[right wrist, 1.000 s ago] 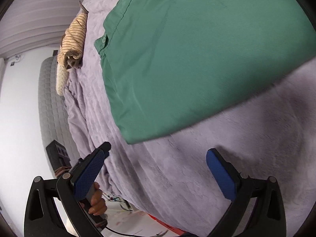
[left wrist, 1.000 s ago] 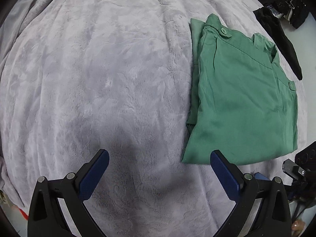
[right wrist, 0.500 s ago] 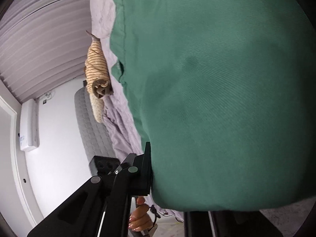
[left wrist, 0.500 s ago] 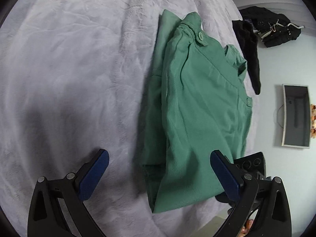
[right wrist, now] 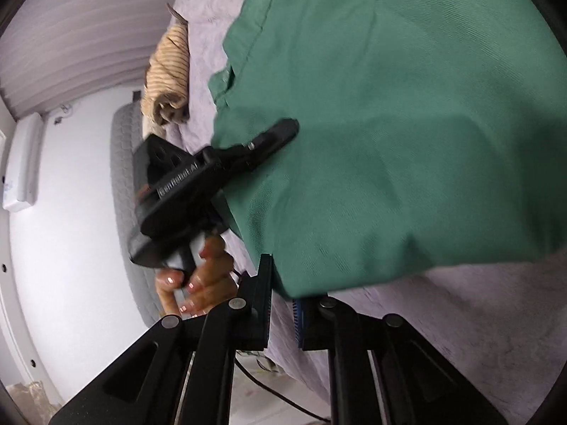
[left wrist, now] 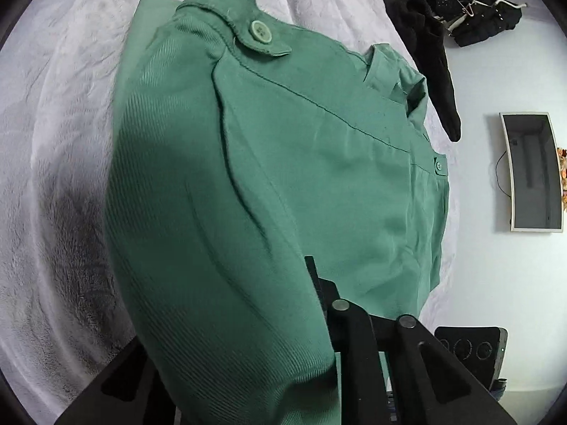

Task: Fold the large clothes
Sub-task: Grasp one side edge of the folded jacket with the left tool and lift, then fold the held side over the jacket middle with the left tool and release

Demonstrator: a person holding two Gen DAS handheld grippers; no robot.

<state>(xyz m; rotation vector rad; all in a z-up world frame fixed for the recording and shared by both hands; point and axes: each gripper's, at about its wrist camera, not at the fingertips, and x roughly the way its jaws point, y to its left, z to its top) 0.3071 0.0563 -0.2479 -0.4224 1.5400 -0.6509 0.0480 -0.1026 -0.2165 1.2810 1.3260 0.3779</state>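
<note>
A folded green garment [left wrist: 269, 163] with buttoned tabs lies on the grey plush bed cover [left wrist: 53, 141]. My left gripper [left wrist: 283, 336] is shut on the garment's near edge; the cloth drapes over and hides its left finger. In the right wrist view the same green garment [right wrist: 407, 124] fills the upper right. My right gripper [right wrist: 283, 304] is shut on its lower corner, the blue pad just showing. The left gripper [right wrist: 269, 138] shows there too, held by a hand and clamped on the garment's left edge.
Black clothes [left wrist: 439, 53] with a hanger lie at the bed's far right edge. A striped tan garment [right wrist: 166, 71] lies rolled at the far edge of the bed. A wall screen [left wrist: 531, 173] and a white wall unit [right wrist: 21, 170] are off the bed.
My left gripper has moved in onto the green garment and shut on its near edge. My right gripper stays shut on the corner, and the left gripper now appears in its view.
</note>
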